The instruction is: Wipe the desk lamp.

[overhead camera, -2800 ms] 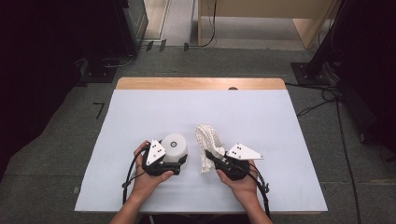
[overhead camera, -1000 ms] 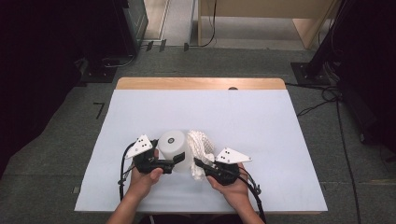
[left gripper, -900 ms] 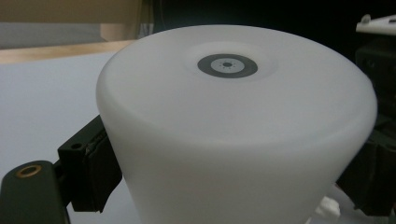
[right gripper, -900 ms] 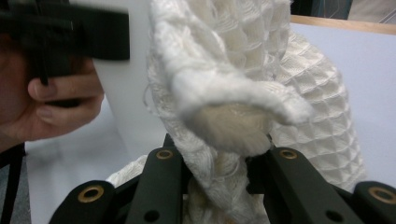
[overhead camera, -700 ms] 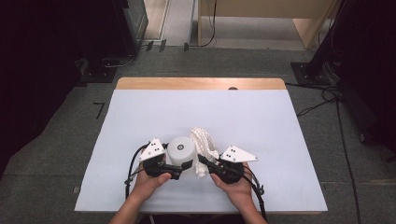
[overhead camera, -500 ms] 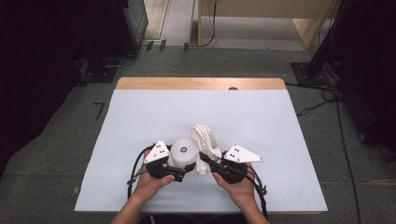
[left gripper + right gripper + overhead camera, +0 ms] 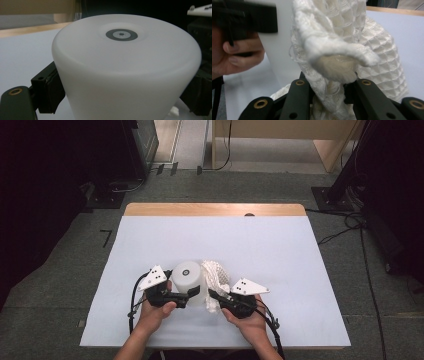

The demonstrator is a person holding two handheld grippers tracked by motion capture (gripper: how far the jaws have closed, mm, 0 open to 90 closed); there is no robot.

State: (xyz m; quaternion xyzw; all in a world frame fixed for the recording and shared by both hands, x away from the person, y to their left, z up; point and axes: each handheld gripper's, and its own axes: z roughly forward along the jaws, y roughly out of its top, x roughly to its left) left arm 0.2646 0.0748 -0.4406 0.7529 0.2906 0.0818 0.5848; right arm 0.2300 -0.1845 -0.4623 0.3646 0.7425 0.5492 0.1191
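The left claw (image 7: 192, 295) was clamped on the sides of a white cup (image 7: 189, 281) that stood upside down near the front edge of the desk (image 7: 280, 250). The right claw (image 7: 214, 295) was pinched tight on a white net (image 7: 216, 276). The net touched the cup's right side.

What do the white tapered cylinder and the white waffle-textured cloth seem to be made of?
White tapered cylinder: probably plastic, matte and slightly translucent; smooth, softly glowing surface with rounded edges. White waffle-textured cloth: woven fabric, likely cotton; raised honeycomb grid, fuzzy loose threads, limp folds.
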